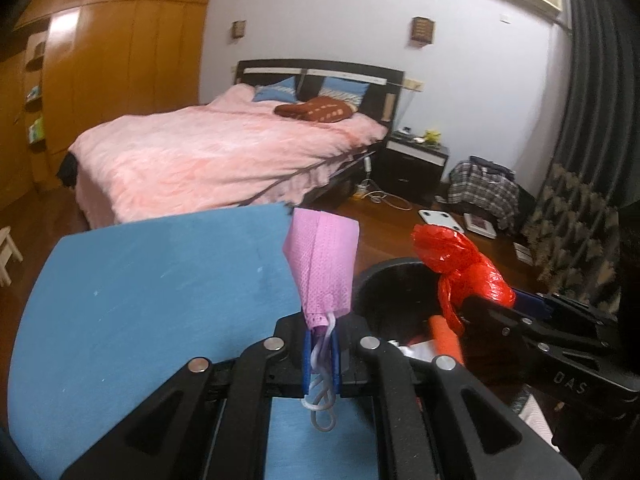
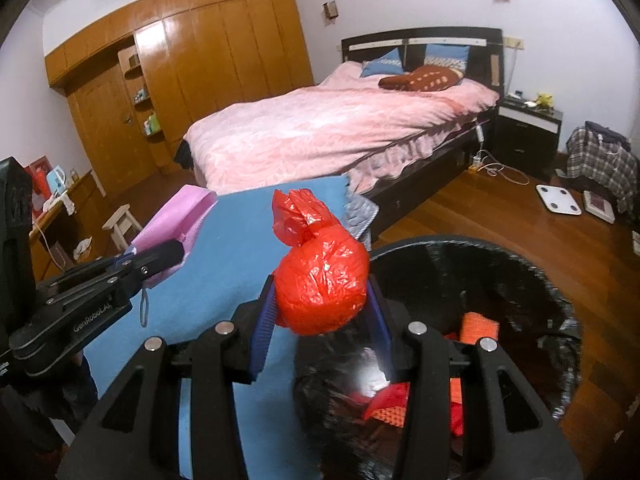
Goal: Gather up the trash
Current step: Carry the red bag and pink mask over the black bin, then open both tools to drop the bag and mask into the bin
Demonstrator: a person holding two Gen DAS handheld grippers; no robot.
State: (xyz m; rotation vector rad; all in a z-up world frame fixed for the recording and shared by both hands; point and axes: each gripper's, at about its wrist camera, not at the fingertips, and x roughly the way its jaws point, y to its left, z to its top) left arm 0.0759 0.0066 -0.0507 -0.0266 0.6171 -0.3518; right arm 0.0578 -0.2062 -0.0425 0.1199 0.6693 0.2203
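My left gripper (image 1: 322,356) is shut on a pink face mask (image 1: 324,264), held upright over the blue table (image 1: 160,300); its white ear loops hang down between the fingers. It also shows in the right wrist view (image 2: 176,220). My right gripper (image 2: 322,312) is shut on a knotted red plastic bag (image 2: 320,284), held at the left rim of a black-lined trash bin (image 2: 520,264). The red bag (image 1: 460,264) also shows in the left wrist view, above the bin (image 1: 396,280). The bin holds red and orange trash (image 2: 476,328).
A bed with a pink cover (image 2: 340,124) stands behind the table. A black nightstand (image 2: 528,128), a white scale (image 2: 558,200) and a plaid bag (image 2: 600,160) lie on the wooden floor at right. A wooden wardrobe (image 2: 200,60) and small stool (image 2: 122,220) are at left.
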